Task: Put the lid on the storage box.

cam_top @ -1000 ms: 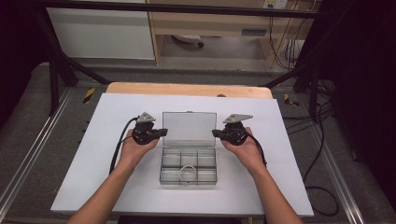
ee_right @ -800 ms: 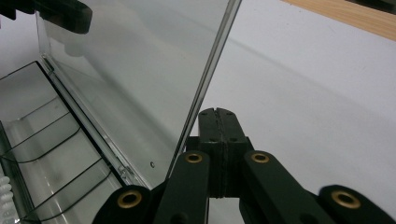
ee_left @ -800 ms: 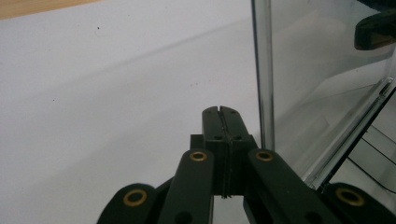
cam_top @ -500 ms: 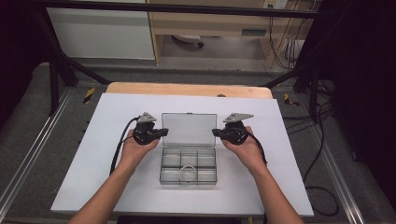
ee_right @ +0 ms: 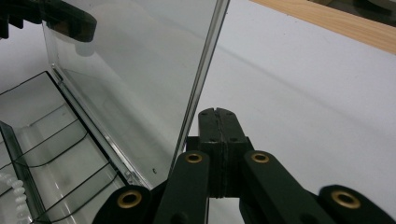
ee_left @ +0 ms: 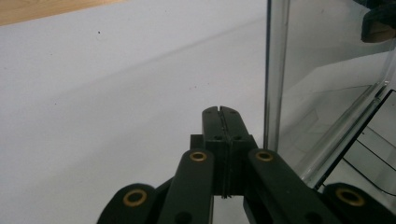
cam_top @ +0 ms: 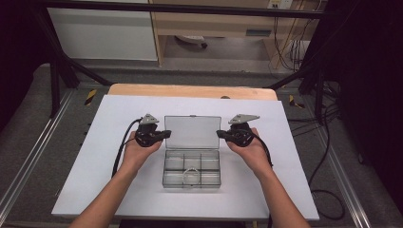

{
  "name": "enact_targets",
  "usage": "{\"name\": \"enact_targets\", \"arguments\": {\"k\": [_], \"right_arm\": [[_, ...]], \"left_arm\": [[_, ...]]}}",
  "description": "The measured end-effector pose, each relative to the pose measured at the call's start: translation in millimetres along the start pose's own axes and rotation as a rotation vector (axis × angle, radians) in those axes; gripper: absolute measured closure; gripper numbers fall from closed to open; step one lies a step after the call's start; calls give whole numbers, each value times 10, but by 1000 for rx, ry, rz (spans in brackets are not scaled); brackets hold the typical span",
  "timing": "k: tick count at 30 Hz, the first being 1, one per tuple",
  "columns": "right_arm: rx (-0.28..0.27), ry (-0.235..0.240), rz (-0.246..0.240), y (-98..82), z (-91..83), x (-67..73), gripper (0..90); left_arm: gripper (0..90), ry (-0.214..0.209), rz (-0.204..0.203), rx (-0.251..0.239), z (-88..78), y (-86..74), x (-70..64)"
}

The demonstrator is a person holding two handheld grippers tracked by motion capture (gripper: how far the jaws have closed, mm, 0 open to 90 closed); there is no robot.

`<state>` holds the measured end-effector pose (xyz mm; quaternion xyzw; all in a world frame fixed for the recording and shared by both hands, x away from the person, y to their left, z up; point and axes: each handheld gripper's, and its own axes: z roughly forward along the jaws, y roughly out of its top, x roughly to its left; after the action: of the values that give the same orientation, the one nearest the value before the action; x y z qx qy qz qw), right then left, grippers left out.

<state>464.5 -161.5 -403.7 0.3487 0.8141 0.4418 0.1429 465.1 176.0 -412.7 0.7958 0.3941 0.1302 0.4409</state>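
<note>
Clear compartment box point(cam_top: 192, 167) sits mid-worktop point(cam_top: 85, 161), nearer the front edge, lid point(cam_top: 192, 132) raised upright. Left gripper point(cam_top: 167, 134) and right gripper point(cam_top: 219, 134) flank the lid's side edges, both clenched on nothing. A white beaded item point(cam_top: 190, 174), apparently a bracelet, lies in a front compartment.

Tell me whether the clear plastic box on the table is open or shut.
Open. The clear plastic box has its lid standing up behind the divided compartments, and a white bead string lies inside.
</note>
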Motion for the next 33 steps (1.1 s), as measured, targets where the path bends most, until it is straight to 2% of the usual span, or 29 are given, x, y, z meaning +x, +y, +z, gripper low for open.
{"name": "enact_targets", "arguments": {"k": [17, 33], "right_arm": [[-10, -4, 3, 47, -69, -25, 900], [-7, -11, -12, 124, -109, -20, 900]], "left_arm": [[900, 18, -3, -19, -79, 59, 29], [900, 18, -6, -25, -122, 96, 21]]}}
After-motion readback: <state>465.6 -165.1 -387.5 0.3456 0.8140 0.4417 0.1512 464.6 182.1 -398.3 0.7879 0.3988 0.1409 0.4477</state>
